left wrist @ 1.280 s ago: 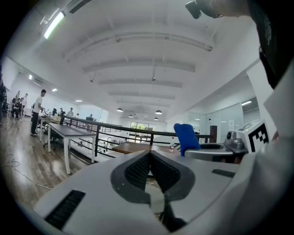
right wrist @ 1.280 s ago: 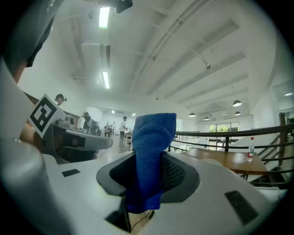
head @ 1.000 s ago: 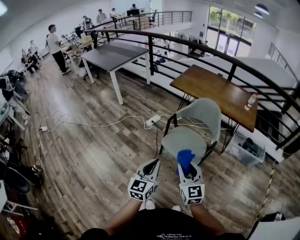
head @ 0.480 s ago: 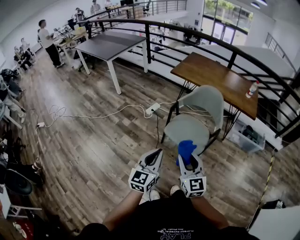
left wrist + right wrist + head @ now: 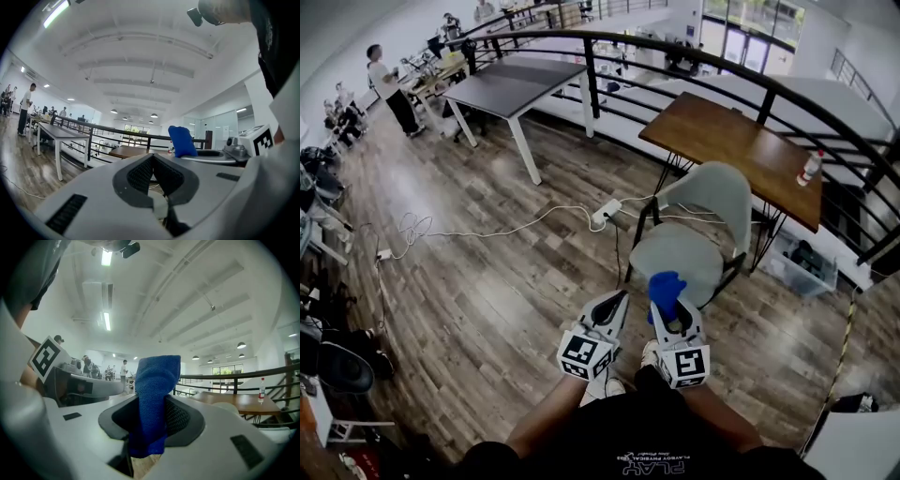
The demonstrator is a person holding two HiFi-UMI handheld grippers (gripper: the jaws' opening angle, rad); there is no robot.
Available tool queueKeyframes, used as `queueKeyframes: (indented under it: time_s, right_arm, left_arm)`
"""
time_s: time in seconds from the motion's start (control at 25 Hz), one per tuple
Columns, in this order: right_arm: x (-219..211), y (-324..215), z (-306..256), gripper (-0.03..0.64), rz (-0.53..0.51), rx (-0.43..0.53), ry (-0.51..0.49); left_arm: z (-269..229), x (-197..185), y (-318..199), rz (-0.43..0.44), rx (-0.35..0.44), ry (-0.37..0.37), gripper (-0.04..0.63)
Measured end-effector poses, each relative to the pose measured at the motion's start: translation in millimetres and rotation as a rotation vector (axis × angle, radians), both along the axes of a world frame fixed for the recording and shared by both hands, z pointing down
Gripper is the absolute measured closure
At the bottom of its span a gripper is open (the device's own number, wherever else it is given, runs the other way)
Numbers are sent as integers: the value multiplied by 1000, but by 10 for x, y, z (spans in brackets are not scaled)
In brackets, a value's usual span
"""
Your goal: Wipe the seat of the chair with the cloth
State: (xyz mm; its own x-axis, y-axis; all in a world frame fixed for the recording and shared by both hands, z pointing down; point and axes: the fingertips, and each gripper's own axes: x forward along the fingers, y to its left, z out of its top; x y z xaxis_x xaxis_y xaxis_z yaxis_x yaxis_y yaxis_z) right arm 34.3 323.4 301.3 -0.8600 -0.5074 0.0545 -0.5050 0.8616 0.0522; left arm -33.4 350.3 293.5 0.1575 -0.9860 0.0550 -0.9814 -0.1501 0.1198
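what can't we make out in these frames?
- Head view: front edge of the chair seat, covered by the cloth and the right hand-held gripper.
- Head view: dirt on the seat and the label on the bottle, both too small.
- Right gripper view: the cloth's lower end, buried between the jaws; the seat, behind the gripper's own body.

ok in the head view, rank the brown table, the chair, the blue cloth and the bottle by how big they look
1. brown table and chair: too close to rank, and the chair is nearer
2. blue cloth
3. bottle, far back on the table
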Motion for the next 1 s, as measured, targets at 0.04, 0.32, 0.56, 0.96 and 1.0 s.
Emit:
queueKeyframes:
  time_s: [0.04,0.32,0.56,0.96,1.0]
  right_arm:
    - [-3,-80,13,484,6,-9,-7]
    - [-61,-734,24,483,6,-41,-22]
    - [-147,-1315,143,483,-10,-68,-19]
    - [-238,-2000,250,483,-34,-98,-29]
    - [-250,-2041,252,483,-35,-100,-28]
  left_arm:
    - [8,-18,-68,1,-3,-5,597]
    - [53,-195,-696,-29,-38,-8,597]
    - [188,-299,-1219,-53,-75,-4,597]
    - [308,-423,-1761,-100,-128,-6,597]
    - [305,-433,-1798,-102,-132,-6,597]
